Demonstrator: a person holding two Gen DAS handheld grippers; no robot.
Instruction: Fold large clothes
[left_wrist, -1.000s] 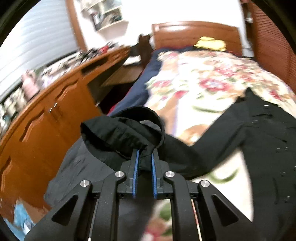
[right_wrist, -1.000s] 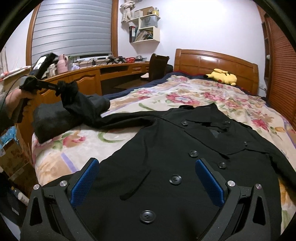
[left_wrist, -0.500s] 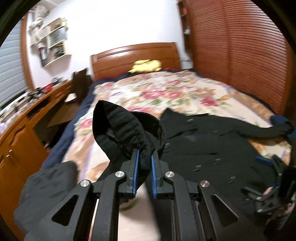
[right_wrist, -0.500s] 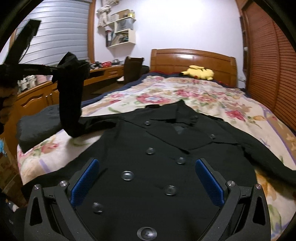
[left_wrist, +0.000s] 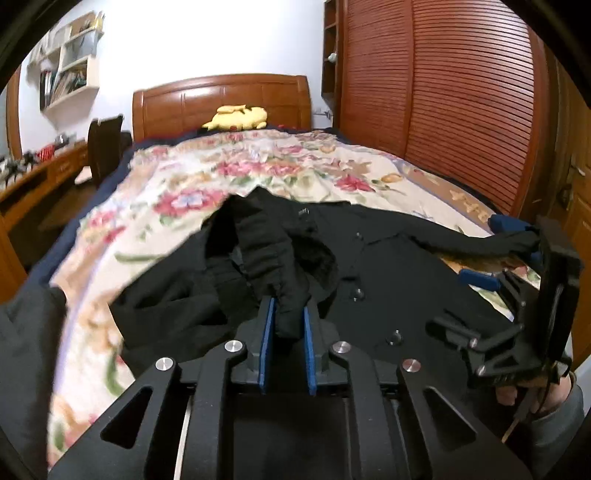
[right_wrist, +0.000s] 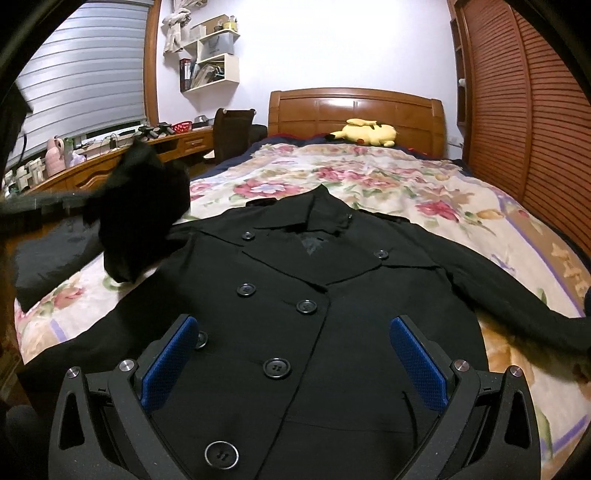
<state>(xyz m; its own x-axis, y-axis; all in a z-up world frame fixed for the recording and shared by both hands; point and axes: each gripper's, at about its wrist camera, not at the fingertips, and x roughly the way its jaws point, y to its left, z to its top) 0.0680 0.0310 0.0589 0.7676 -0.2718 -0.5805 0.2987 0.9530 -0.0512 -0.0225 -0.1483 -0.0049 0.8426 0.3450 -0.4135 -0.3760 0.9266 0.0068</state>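
In the left wrist view we hold our left gripper (left_wrist: 285, 326) above the black coat (left_wrist: 388, 273) on the bed (left_wrist: 295, 173), jaws clamped on its sleeve cuff (left_wrist: 286, 295). The right gripper (left_wrist: 513, 254) shows beside the coat's far sleeve. In the right wrist view our right gripper (right_wrist: 295, 363) hovers over the coat's (right_wrist: 295, 295) buttoned front, jaws wide, holding nothing; the lifted sleeve (right_wrist: 140, 221) hangs over the coat's shoulder.

No text, brand or number can be read anywhere in these views. The books on the wall shelf (right_wrist: 210, 70) at 11 o'clock are too small, and marks on the coat buttons (right_wrist: 276, 367) stay unclear
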